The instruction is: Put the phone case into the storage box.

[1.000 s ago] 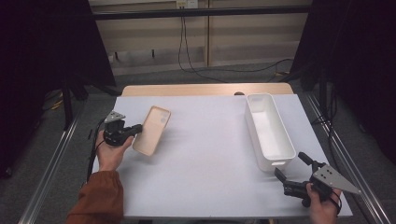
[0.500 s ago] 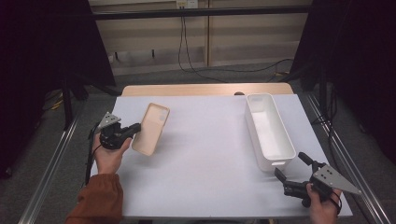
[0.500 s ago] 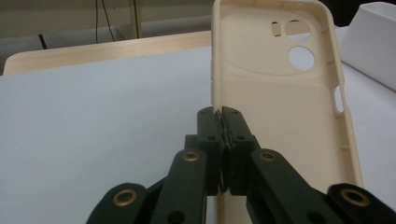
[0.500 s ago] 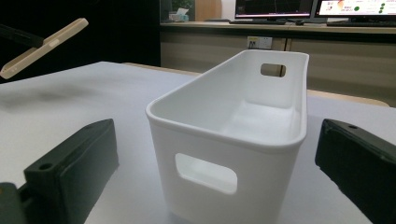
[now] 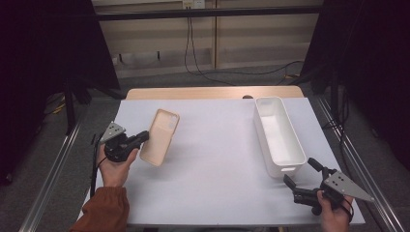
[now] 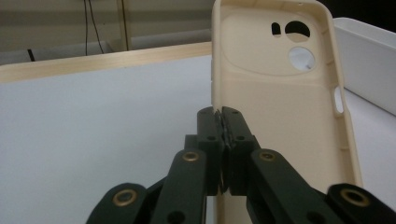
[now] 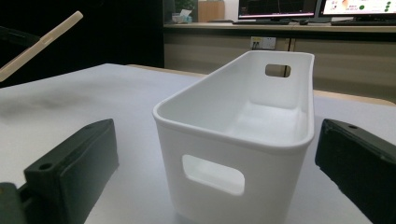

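The left hand-held gripper (image 5: 143, 137) is pinching the long left edge of a cream phone case (image 5: 160, 136), its 2 jaws pressed together on the thin side wall. From the left gripper view the case (image 6: 280, 107) stands nearly on edge, hollow side toward the camera, the camera cut-outs at the far end. It hangs tilted just above the left half of the white table (image 5: 212, 159), clear of the surface as far as I can judge from the shadow under it.

Over at the near right corner, the right hand-held gripper (image 5: 302, 179) sits low with its jaws spread wide, holding nothing, pointed at the near end of the white bin (image 5: 279, 136). In the right gripper view the bin (image 7: 243, 140) is empty, its handle slot facing the jaws.

My reading is that the case is on its way to the bin (it is the 1 container on the table), so the step in hand is the carry across. To do it well:

- Keep the pinch firm; the grip is only on a narrow, flexible lip and the case could twist or slip out.
- Keep it high enough to pass over the bin's left wall.
- Line the case's long axis up with the bin's length before lowering, since the bin is narrow.
- Release low inside, not from above.
- The right hand-held gripper could steady the bin's near end.
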Tool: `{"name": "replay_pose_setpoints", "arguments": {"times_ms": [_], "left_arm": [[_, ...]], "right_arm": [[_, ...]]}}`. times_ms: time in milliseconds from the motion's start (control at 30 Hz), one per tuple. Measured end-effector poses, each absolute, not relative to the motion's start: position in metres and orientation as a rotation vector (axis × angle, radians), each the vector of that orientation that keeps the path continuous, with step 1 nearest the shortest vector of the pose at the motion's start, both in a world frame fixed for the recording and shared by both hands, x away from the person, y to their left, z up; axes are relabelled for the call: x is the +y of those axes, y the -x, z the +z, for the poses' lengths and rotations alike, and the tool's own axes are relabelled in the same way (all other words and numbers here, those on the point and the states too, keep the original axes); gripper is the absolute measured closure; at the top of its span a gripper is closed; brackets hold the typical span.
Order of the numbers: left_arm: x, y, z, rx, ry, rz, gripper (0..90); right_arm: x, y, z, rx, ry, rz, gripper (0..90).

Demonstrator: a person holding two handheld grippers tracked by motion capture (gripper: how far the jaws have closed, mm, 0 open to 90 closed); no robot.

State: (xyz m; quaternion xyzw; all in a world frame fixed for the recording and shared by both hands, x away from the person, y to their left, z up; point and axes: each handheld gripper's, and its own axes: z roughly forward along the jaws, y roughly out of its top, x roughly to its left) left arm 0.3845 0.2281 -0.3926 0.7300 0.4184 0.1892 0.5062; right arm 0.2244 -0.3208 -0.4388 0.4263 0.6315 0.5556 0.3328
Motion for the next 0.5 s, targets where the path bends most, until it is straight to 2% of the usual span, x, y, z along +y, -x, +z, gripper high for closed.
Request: {"name": "replay_pose_setpoints", "arguments": {"times_ms": [500], "left_arm": [[0.219, -0.363, -0.391, 0.971, -1.730, 0.457, 87.5]], "right_arm": [[-0.315, -0.224, -0.435, 1.664, -1.133, 1.450, 0.0]]}}
